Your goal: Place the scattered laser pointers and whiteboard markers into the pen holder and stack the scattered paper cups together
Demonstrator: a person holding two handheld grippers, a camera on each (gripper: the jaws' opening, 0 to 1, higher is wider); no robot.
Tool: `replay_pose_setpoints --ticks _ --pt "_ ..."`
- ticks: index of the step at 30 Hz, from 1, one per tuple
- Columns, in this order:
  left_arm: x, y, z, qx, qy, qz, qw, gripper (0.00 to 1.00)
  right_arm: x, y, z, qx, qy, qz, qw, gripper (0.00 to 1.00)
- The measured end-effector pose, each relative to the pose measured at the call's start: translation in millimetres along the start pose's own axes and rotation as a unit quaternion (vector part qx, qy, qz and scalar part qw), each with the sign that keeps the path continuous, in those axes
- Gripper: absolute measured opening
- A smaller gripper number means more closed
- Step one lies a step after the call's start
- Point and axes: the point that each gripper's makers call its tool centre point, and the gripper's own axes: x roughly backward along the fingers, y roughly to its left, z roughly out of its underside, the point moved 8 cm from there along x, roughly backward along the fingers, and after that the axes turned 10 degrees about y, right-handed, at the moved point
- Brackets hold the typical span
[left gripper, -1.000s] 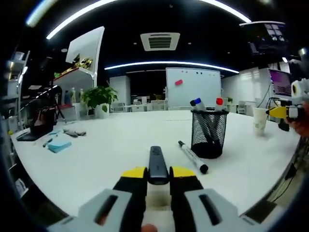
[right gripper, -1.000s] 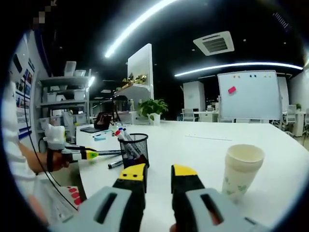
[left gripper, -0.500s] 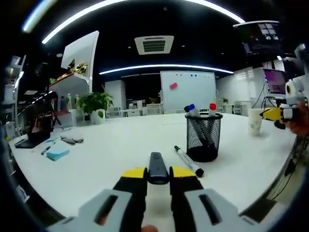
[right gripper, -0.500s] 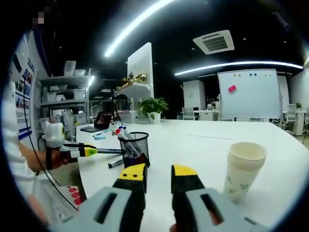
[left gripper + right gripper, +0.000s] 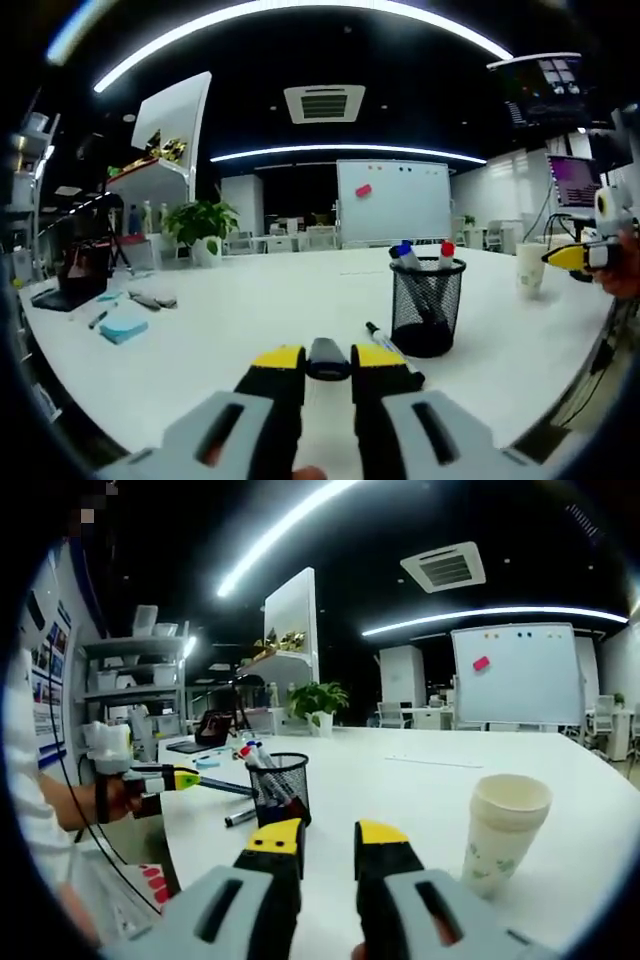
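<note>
My left gripper (image 5: 327, 362) is shut on a dark grey laser pointer (image 5: 327, 350), held just above the white table (image 5: 250, 310). In the right gripper view the left gripper (image 5: 165, 778) holds that laser pointer (image 5: 225, 786) slanting towards the black mesh pen holder (image 5: 278, 788). The pen holder (image 5: 428, 305) carries a blue-capped marker (image 5: 403, 252) and a red-capped marker (image 5: 447, 250). A black whiteboard marker (image 5: 385, 340) lies beside its base. My right gripper (image 5: 328, 840) is open, with a stack of paper cups (image 5: 504, 830) to its right. The cup stack (image 5: 530, 268) and right gripper (image 5: 575, 255) show at far right.
A blue notepad (image 5: 123, 328), a pen and a laptop (image 5: 75, 270) lie at the table's far left. A potted plant (image 5: 200, 215) and a whiteboard (image 5: 392, 200) stand behind. The person's hand and sleeve (image 5: 60, 810) are at the left. The table's near edge is close below both grippers.
My left gripper has lifted and levelled with the laser pointer, so the pointer looks shorter between the jaws. In the right gripper view it has risen slightly. The right gripper has not moved.
</note>
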Motion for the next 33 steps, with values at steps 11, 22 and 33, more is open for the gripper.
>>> replay_pose_setpoints --ticks 11,22,33 --pt "0.3 0.8 -13.2 -0.01 -0.013 0.0 0.9999 0.19 -1.0 0.2 1.0 0.0 0.001 -0.002 1.0 0.19" --pt "0.8 1.9 -34.8 -0.013 -0.023 0.005 0.9996 0.19 -2.6 0.3 2.1 -0.004 -0.001 -0.004 1.0 0.19" --pt "-6.5 11.7 -43.4 -0.017 -0.034 0.009 0.9992 0.19 -2.0 -1.7 0.5 -0.003 -0.002 -0.002 1.0 0.19"
